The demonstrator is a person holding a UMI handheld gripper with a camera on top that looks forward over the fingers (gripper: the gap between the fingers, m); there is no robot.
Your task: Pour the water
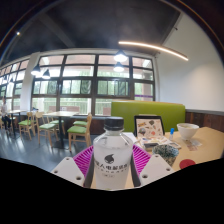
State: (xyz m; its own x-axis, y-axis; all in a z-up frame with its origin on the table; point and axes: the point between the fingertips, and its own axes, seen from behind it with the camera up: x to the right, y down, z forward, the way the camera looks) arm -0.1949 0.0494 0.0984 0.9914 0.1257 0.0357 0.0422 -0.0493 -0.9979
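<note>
A clear plastic water bottle (112, 155) with a white cap is seen upright between the two fingers, close to the camera, label facing it. The gripper (112, 158) appears clamped on the bottle: both pink pads (84, 156) look pressed against its sides, no gap made out on either side. The bottle is held level, not tilted; whether it is lifted off the table (205, 140) cannot be told, since its base is hidden.

To the right and farther off, a white bowl (187, 130) and a dark green cup-like vessel (165, 152) are seen on the wooden table, with a small red item (187, 163) near them. A framed card (149, 126) stands behind. A green sofa (150, 108), chairs and large windows are seen at the far side.

Progress is judged early: grasp done, cap apparently on, no tilt, no water flowing. Left to do: bottle carried right toward a vessel, then tipped. Which vessel is the target cannot be told.
</note>
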